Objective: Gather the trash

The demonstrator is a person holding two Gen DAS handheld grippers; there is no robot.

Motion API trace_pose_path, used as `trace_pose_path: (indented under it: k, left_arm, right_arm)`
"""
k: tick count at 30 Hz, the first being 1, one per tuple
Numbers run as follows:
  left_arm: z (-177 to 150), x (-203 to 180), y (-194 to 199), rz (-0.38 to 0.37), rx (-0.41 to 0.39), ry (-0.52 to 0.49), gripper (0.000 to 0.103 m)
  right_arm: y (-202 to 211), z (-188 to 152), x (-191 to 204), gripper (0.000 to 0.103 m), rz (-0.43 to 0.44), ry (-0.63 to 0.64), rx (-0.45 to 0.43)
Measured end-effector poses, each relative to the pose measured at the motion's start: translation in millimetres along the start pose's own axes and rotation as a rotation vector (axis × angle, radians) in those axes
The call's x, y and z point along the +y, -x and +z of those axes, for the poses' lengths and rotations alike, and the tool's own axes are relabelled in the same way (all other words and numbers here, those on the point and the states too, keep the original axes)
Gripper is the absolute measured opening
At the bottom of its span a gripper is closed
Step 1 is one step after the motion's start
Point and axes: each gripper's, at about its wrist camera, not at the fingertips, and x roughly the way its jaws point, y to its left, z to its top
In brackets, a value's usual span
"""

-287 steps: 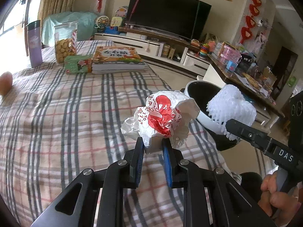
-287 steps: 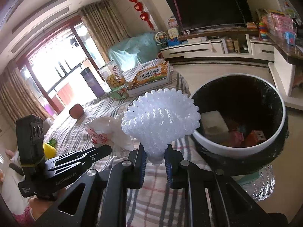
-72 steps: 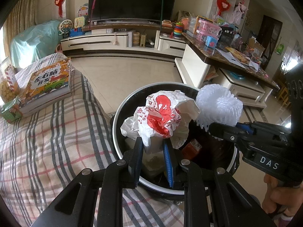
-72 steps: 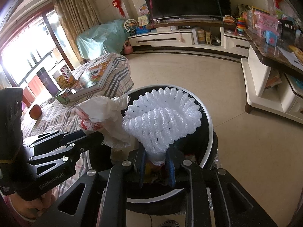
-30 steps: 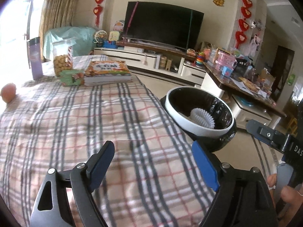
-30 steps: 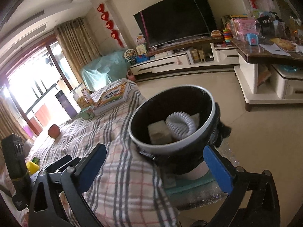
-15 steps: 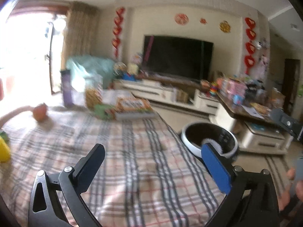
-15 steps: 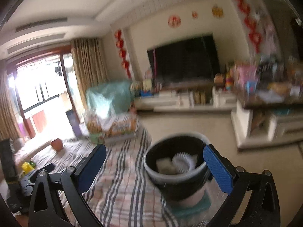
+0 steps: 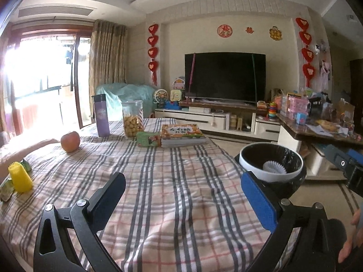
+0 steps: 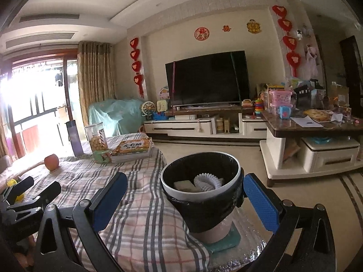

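1. While both your grippers hung empty over the checked tablecloth (image 9: pixel 181 195), the dropping step looked finished to me: the left gripper (image 9: pixel 181 199) had just been opening and stood spread wide with nothing between its pads, and the right gripper (image 10: pixel 185 200) gaped likewise.
2. Your next move, I judged, called for scanning the table for more litter; small green wrappers (image 9: pixel 5 192) beside the yellow cup (image 9: pixel 19 176) seemed the likeliest, though I could not be sure.
3. Beyond the table edge stood the black-lined trash bin (image 10: pixel 168 176), holding the white foam fruit net (image 10: pixel 207 182) beside a pale block (image 10: pixel 185 185).
4. Farther off lay an apple (image 9: pixel 70 138).
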Motion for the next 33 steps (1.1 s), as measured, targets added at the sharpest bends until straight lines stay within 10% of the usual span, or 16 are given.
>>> trace_pose_path:
  k: [33]
  left_arm:
    - [-6.3,14.3,-1.4,0.016,-0.031,-0.006,0.102]
  right_arm:
    - [-7.1,-17.7,12.7,0.103,0.025,0.006,0.023]
